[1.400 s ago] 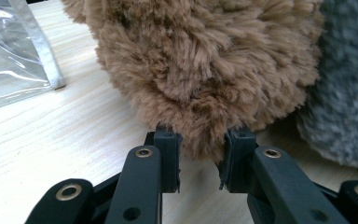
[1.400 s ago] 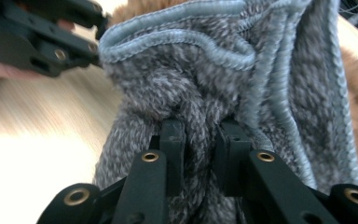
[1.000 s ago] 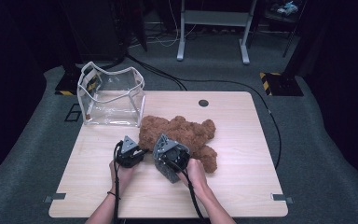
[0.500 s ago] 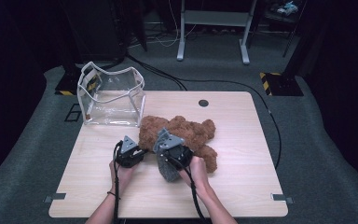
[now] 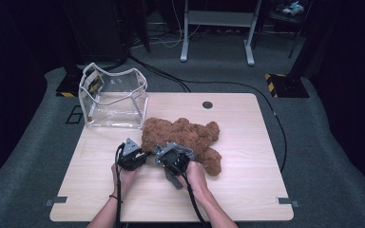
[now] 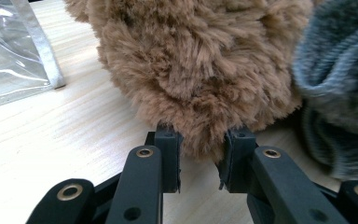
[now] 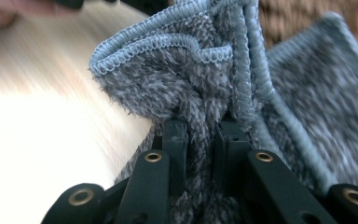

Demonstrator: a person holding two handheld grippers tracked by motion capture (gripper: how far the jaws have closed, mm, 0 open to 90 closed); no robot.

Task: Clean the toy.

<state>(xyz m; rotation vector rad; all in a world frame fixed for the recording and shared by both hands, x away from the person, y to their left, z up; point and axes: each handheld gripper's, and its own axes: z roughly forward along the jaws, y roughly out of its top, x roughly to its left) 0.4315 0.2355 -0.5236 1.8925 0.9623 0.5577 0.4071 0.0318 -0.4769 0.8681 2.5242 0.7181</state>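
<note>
A brown plush teddy bear (image 5: pixel 180 135) lies on the wooden table (image 5: pixel 247 166), near its middle. In the left gripper view my left gripper (image 6: pixel 199 161) is shut on a tuft of the bear's brown fur (image 6: pixel 191 70) at its near left edge. A grey-blue fleecy cloth (image 7: pixel 200 79) with a stitched hem is bunched between the pads of my right gripper (image 7: pixel 200 140), which is shut on it. The same cloth (image 6: pixel 340 88) hangs at the right of the left gripper view. Seen from above, the two grippers sit side by side at the bear's front, left gripper (image 5: pixel 142 154) and right gripper (image 5: pixel 171 154).
A clear plastic bag (image 5: pixel 114 97) with white trim stands open at the table's back left corner. A round cable hole (image 5: pixel 207 104) sits near the far edge. Cables trail from both grippers toward the person's forearms at the front edge.
The right gripper has shifted slightly with the cloth still in its jaws. The left gripper and the bear have stayed where they were.
</note>
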